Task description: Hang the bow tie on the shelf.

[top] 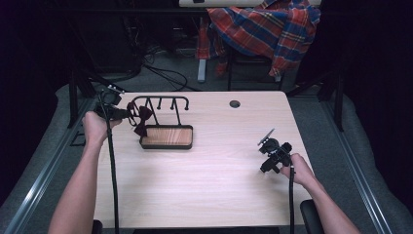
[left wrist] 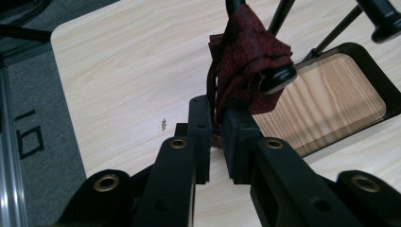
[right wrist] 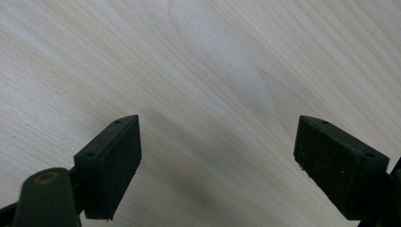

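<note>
Where your left tongs meet the rack, their jaws stand a narrow gap apart with the edge of the dark red bow tie between them (whether the pads press on it, you cannot tell). The bow tie hangs on the rack's end peg, above the wooden tray on the tabletop. Your right tongs gape wide over bare wood, holding nothing.

A dim lab-style recording room: a pale wooden tabletop on grey carpet, ringed by black metal framing, loose cables on the floor behind, and a plaid shirt draped over a chair.
</note>
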`<state>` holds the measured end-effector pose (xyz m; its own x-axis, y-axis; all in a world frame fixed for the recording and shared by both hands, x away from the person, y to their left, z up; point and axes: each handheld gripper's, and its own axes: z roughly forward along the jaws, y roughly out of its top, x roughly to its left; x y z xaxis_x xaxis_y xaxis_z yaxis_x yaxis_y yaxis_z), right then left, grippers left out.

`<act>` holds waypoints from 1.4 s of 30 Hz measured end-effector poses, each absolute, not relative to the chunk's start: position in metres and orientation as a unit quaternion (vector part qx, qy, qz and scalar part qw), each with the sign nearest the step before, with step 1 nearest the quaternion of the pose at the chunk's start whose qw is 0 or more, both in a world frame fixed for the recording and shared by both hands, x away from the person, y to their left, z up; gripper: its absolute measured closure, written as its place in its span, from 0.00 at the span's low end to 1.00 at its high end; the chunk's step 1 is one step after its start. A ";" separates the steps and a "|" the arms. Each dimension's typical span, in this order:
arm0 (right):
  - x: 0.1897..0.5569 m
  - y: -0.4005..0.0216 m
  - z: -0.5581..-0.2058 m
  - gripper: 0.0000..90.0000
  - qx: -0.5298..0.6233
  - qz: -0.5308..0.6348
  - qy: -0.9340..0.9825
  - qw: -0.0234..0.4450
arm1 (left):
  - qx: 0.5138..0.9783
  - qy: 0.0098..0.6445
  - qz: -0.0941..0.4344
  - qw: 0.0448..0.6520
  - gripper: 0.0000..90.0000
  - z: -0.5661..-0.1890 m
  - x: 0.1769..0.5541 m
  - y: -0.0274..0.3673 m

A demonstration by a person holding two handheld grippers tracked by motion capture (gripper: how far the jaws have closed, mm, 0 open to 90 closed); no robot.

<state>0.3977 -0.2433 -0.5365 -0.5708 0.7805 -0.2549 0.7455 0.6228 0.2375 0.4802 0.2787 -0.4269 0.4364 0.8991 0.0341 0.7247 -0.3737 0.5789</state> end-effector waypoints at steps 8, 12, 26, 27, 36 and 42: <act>0.398 -0.244 -0.536 0.17 0.429 0.045 0.887 0.166 | 0.802 0.509 0.172 0.260 0.71 -0.425 0.476 0.281; 0.398 -0.244 -0.535 0.17 0.429 0.046 0.887 0.167 | 0.799 0.513 0.172 0.262 0.55 -0.422 0.472 0.282; 0.398 -0.245 -0.535 0.17 0.431 0.050 0.885 0.171 | 0.795 0.507 0.176 0.284 0.21 -0.396 0.436 0.282; 0.398 -0.245 -0.534 0.17 0.429 0.046 0.886 0.171 | 0.796 0.504 0.180 0.283 0.20 -0.394 0.432 0.281; 0.397 -0.244 -0.534 0.17 0.425 0.045 0.888 0.169 | 0.799 0.498 0.182 0.282 0.17 -0.392 0.403 0.280; 0.397 -0.244 -0.534 0.17 0.424 0.047 0.889 0.167 | 0.800 0.504 0.174 0.275 0.15 -0.401 0.386 0.284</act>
<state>0.3971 -0.2441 -0.5337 -0.5845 0.7695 -0.2575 0.7378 0.6361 0.2262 0.3855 0.2838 -0.4006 0.4314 0.9022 0.0015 0.7104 -0.3407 0.6158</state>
